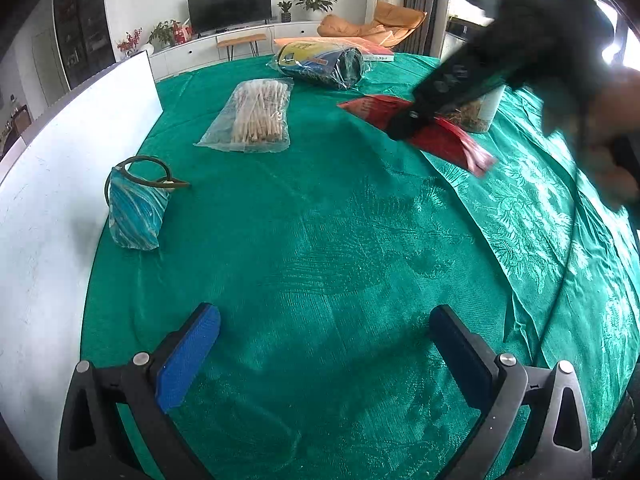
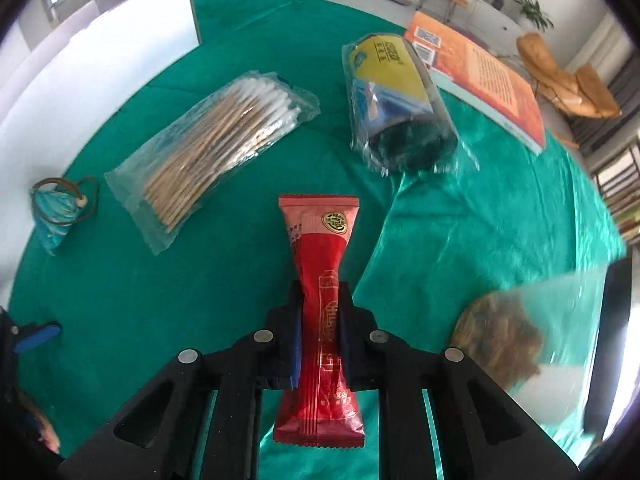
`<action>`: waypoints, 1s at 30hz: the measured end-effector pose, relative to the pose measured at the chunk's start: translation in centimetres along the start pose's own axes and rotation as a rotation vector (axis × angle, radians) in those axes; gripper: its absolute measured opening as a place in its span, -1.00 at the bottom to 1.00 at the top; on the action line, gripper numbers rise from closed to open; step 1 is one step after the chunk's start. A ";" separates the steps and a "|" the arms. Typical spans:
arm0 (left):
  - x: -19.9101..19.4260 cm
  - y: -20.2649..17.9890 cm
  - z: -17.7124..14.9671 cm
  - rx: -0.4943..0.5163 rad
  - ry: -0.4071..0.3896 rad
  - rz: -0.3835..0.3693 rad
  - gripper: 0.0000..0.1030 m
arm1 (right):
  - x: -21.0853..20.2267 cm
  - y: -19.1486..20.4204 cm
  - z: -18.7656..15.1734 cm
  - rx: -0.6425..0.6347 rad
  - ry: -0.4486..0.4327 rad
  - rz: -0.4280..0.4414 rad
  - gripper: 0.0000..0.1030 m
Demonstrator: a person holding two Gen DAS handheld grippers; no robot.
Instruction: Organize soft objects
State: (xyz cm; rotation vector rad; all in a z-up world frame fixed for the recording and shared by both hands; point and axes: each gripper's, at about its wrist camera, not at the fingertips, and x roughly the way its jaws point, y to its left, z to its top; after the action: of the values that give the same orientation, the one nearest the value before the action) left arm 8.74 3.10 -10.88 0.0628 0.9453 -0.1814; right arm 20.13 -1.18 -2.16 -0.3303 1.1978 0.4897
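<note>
Right gripper [image 2: 320,320]: clamped tight on the red snack packet [image 2: 320,300], pinching it at its waist so both ends flare out past the blue pads.
Red snack packet: held in the air above the green tablecloth [image 2: 240,300], sealed end pointing toward the cotton swabs; from the left wrist view it shows at [image 1: 424,128], blurred, under the dark arm of the right gripper [image 1: 404,130].
Left gripper [image 1: 324,352]: jaws spread wide, nothing between them, hanging low over bare cloth [image 1: 320,240].
Bag of cotton swabs [image 2: 208,148]: lying flat, left of the packet, well apart from it.
Wrapped roll with yellow label [image 2: 396,104]: on its side, beside the orange book [image 2: 480,72].
Teal pouch [image 2: 56,208]: near the white board [image 2: 100,64], loop cord on top.
Clear bag of brown bits [image 2: 504,344]: blurred, at the right edge.
</note>
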 end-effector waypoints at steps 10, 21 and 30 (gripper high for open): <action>0.1 -0.2 0.0 0.006 0.002 0.006 1.00 | -6.9 -10.2 -16.0 0.463 -0.079 -0.091 -0.68; 0.0 -0.2 0.0 0.005 0.002 0.006 1.00 | -8.0 -20.1 -15.6 0.773 -0.369 -0.154 0.54; 0.1 -0.1 0.0 0.005 0.002 0.006 1.00 | -6.4 -8.8 -21.1 0.618 -0.326 -0.355 0.54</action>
State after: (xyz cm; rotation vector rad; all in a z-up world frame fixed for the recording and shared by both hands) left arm 8.74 2.99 -10.94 0.0701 0.9462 -0.1782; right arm 6.06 -20.21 -3.36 0.0721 0.8912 -0.1420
